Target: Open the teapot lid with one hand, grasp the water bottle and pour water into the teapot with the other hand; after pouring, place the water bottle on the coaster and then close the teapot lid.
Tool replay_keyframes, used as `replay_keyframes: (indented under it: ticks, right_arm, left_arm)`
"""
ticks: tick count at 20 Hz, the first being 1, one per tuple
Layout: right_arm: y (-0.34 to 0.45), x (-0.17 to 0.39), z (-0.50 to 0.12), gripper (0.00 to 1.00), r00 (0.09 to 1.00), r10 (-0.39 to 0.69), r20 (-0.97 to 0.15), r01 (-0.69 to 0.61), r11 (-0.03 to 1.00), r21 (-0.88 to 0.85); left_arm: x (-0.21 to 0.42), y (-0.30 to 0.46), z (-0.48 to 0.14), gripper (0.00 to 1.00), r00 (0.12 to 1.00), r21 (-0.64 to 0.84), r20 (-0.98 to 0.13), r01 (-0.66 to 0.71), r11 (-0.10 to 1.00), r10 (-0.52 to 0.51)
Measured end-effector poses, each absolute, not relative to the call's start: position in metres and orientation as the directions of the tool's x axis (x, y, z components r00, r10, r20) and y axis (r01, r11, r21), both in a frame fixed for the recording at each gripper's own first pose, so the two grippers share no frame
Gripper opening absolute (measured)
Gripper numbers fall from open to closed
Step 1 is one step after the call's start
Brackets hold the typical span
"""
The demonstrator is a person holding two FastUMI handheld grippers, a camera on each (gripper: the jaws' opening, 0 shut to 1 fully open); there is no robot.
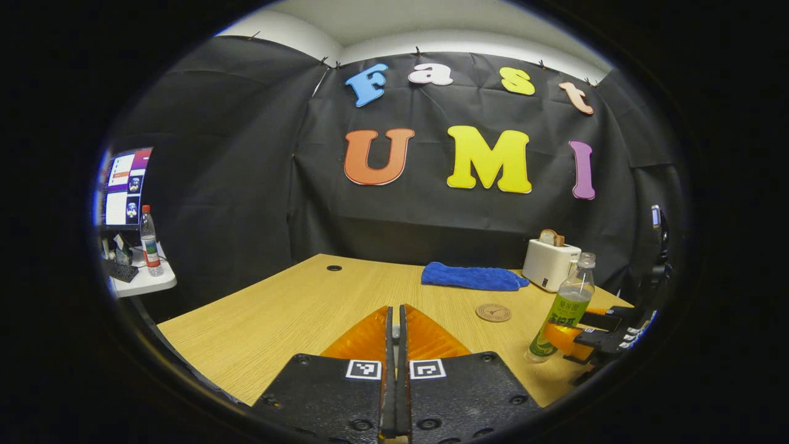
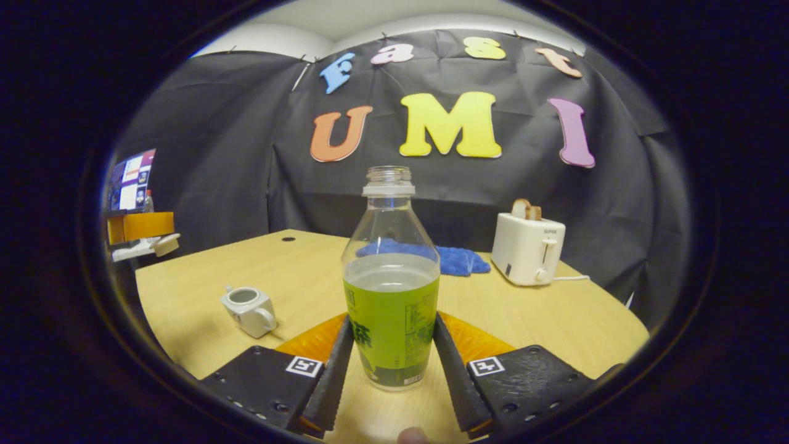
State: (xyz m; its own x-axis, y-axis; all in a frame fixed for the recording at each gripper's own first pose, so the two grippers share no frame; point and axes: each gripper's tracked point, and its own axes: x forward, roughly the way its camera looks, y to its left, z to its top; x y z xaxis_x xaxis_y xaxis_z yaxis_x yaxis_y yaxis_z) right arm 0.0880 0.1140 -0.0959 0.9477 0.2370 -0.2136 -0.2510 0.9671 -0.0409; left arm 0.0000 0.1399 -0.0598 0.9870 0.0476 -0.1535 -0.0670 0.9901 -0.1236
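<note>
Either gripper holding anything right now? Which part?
Right gripper clamps the water bottle by its lower labelled body. Left gripper looks shut, holding nothing visible.

- A blue towel is laid at the back of the table.
- A white toaster is set just right of the towel, with bread held in its slot.
- A monitor and a bottle are seen on a side desk.

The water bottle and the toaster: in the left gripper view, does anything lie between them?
No. In the left gripper view, only bare table separates the water bottle from the toaster; the coaster lies to the side.
</note>
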Motion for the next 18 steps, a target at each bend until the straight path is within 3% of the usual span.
replay_keyframes:
  ticks: [5, 13, 18]
  right_arm:
    - [0.126, 0.103, -0.083, 0.70, 0.927, 0.265, -0.266, -0.342, 0.888, -0.307]
    - [0.154, 0.122, -0.102, 0.71, 0.899, 0.261, -0.351, -0.422, 0.727, -0.542]
    - [0.165, 0.129, -0.100, 0.71, 0.916, 0.235, -0.325, -0.400, 0.596, -0.696]
  left_arm:
    - [-0.001, 0.147, -0.065, 0.02, 0.985, -0.097, -0.165, -0.066, 0.993, 0.049]
    - [-0.003, 0.155, -0.064, 0.02, 0.984, -0.072, -0.166, -0.078, 0.994, 0.065]
    - [-0.005, 0.158, -0.064, 0.02, 0.982, -0.076, -0.170, -0.091, 0.993, 0.077]
